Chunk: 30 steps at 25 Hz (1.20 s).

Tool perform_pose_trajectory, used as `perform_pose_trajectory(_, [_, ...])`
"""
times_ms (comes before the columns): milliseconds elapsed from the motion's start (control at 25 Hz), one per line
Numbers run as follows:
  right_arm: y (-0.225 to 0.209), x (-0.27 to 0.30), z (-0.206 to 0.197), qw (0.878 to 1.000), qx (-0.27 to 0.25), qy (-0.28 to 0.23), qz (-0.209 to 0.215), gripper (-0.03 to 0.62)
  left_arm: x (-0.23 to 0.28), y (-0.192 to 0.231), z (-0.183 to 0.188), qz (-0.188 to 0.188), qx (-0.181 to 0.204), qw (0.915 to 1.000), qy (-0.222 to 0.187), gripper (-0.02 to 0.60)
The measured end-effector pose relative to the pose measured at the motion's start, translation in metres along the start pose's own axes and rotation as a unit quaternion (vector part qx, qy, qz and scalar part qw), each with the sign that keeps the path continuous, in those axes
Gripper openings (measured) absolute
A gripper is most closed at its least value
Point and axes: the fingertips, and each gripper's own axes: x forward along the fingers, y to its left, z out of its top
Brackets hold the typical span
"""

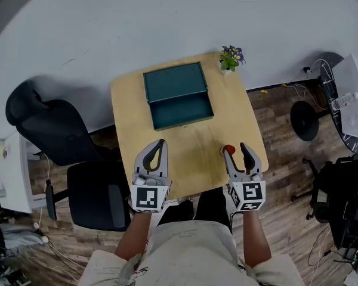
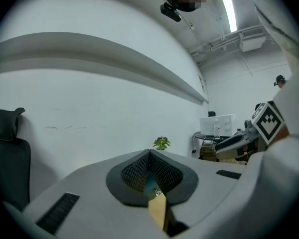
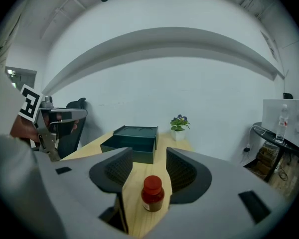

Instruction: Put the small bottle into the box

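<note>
Right gripper [image 1: 235, 149] straddling small bottle [image 3: 152, 193], left gripper [image 1: 159, 145] closed

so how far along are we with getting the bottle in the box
Done: the box stands open on the table. In hand: the right gripper has its jaws apart around the bottle, which stands on the table, not yet gripped; the left gripper is shut, empty. Left: close on the bottle, lift it, carry it to the box, release.

On the table [image 1: 194, 151], the box [image 1: 178, 95] sits mid-frame, the plant [image 1: 231, 58] upper right of it, the bottle [image 1: 228, 149] lower right.
</note>
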Motion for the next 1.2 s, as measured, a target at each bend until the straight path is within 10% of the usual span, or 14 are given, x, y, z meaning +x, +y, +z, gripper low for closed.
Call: perform_pose_trajectory(1200, [-0.004, 0.023, -0.066, 0.997, -0.015, 0.08, 0.007, 0.15, 0.009, -0.009, -0.032, -0.008, 0.001, 0.999, 0.043, 0.008])
